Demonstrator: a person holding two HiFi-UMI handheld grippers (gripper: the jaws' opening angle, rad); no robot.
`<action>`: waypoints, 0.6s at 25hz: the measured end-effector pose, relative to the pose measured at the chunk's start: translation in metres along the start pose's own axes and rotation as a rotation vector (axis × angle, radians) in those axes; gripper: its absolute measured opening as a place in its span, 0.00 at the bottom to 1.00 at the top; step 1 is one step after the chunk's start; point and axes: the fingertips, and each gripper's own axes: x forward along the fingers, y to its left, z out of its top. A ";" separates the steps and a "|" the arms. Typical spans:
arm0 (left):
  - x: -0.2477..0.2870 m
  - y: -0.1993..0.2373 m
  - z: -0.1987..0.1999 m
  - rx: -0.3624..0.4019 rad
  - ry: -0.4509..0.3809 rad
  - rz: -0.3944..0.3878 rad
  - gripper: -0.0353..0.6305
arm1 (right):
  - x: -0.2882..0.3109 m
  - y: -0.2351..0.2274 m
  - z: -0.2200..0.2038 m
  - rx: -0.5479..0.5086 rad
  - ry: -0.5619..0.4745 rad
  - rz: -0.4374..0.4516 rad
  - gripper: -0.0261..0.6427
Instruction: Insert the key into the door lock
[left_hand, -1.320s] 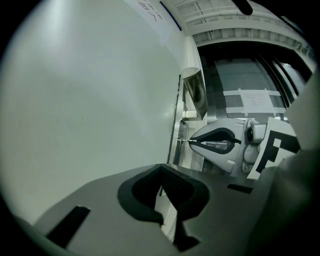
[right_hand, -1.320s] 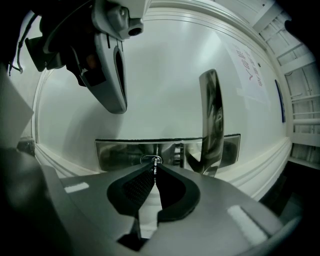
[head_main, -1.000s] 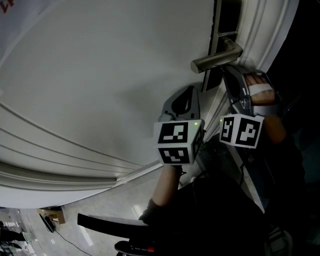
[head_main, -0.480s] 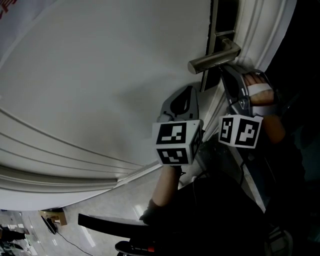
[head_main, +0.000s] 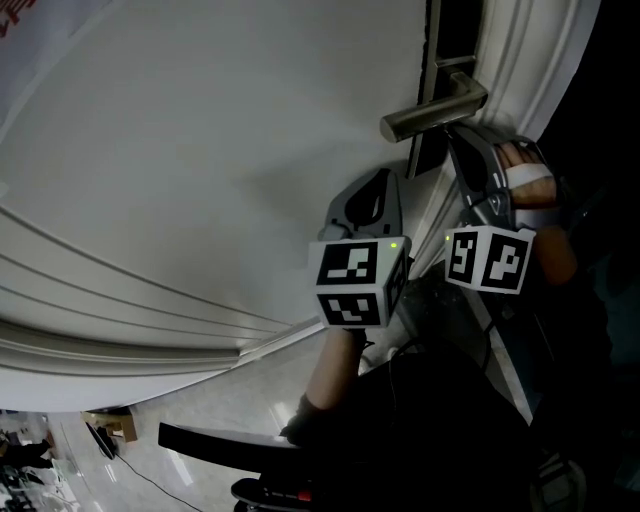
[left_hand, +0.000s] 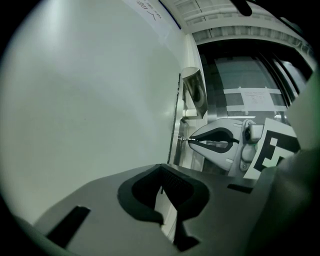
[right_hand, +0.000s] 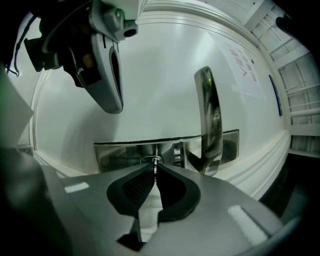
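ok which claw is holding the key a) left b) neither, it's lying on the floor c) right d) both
c: the right claw is shut on the key, its tip at the lock plate by the door handle; the left claw is shut on nothing.

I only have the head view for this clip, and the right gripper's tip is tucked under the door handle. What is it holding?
Observer: The right gripper view shows the right gripper shut on a small metal key.
Operator: Where is the key pointing?
Observer: Its tip is at the keyhole in the steel lock plate, beside the handle. I cannot tell how deep it is.
Operator: And the left gripper?
Observer: The left gripper view shows the left gripper shut, with nothing between its fingers.
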 end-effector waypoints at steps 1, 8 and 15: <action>0.000 0.001 0.000 0.001 0.000 0.003 0.05 | 0.000 0.001 -0.001 0.006 0.001 0.007 0.06; 0.010 0.002 -0.004 0.014 0.008 0.013 0.05 | -0.005 0.003 -0.021 0.076 0.021 0.022 0.08; 0.005 0.001 -0.001 0.030 0.004 0.023 0.05 | -0.025 -0.008 -0.041 0.400 0.019 -0.011 0.06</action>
